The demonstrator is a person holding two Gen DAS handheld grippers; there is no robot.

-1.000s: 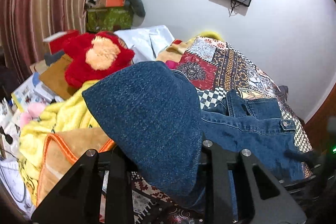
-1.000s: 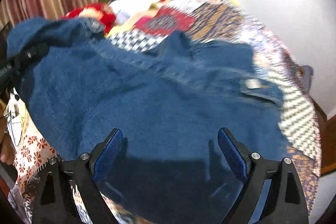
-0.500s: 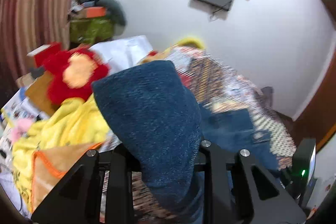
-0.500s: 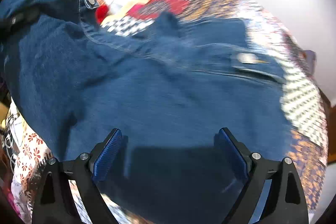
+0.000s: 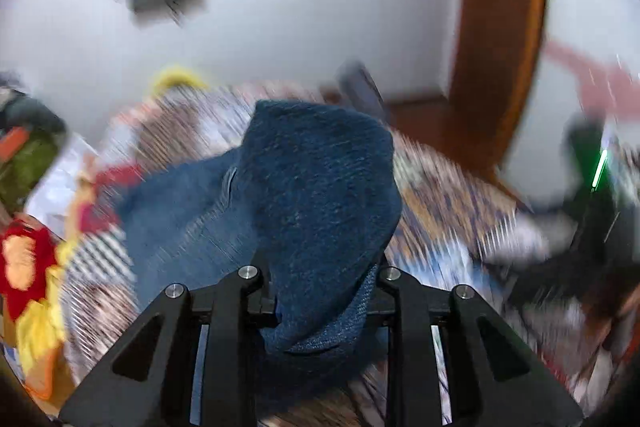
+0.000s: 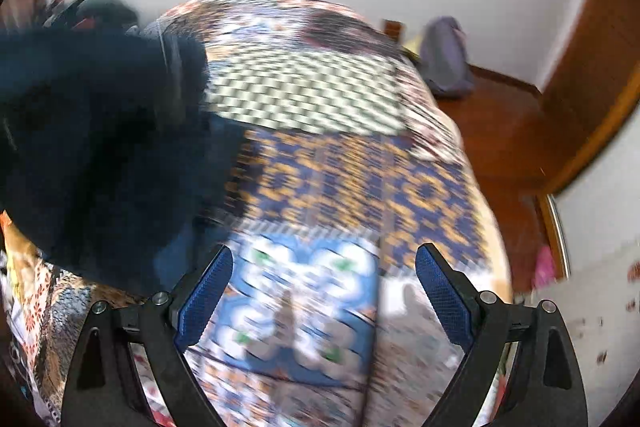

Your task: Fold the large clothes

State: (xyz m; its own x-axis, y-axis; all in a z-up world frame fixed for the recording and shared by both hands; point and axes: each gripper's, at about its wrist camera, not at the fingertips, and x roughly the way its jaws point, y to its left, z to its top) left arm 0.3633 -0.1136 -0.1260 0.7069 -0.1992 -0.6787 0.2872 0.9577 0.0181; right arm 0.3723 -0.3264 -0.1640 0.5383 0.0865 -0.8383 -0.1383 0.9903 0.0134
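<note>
Left gripper (image 5: 320,291) clamped on a bunched fold of the blue denim garment (image 5: 320,195), lifted above the patchwork-patterned bedspread (image 6: 352,163). Right gripper (image 6: 324,291) spread wide, nothing between the blue textured pads (image 6: 204,295), poised over the bedspread, with the denim hanging at its left. Much motion blur throughout.

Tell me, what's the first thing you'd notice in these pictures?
The big blue denim garment bunched up right in the middle of the left wrist view, pinched in the left gripper. Under it spreads a bright patchwork bedspread, and the right gripper hangs open over it, holding nothing.
</note>
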